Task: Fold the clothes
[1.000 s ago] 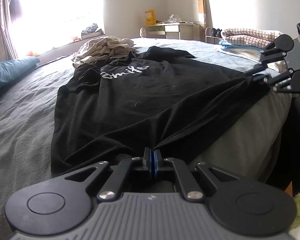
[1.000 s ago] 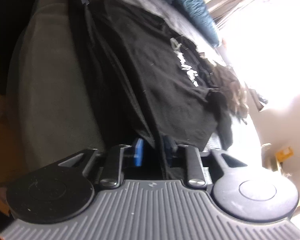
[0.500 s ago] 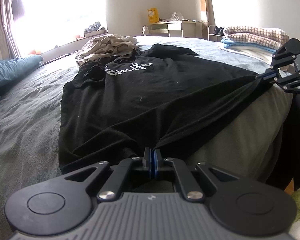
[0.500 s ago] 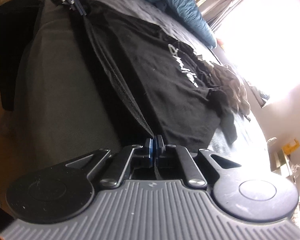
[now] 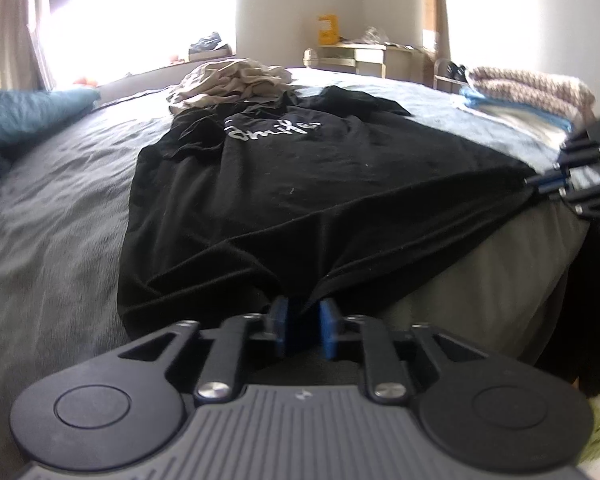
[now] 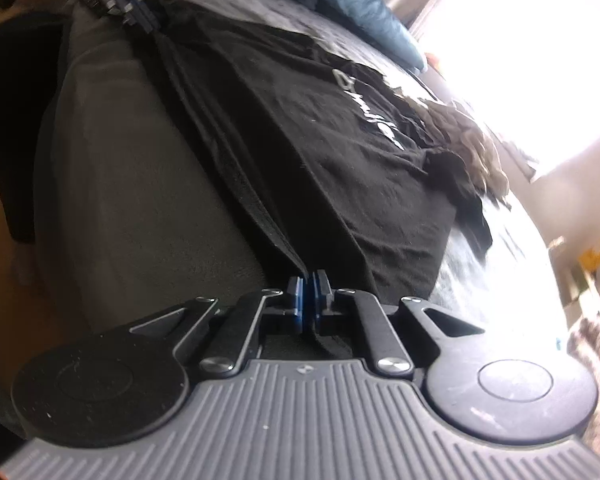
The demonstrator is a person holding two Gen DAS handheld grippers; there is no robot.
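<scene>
Left wrist view: your left tool (image 5: 303, 322) is opening, black shirt (image 5: 300, 184) hem between its pads; right tool (image 6: 308, 296) clenches the hem at the bed (image 5: 52, 208) edge.

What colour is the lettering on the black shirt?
White, in a cursive script across the chest of the shirt; it shows best in the left wrist view.

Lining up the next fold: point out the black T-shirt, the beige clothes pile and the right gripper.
black T-shirt (image 5: 284, 184): left wrist view, mid chest.
beige clothes pile (image 5: 230, 80): left wrist view, top of heap.
right gripper (image 6: 309, 300): right wrist view, between its fingertips.
</scene>
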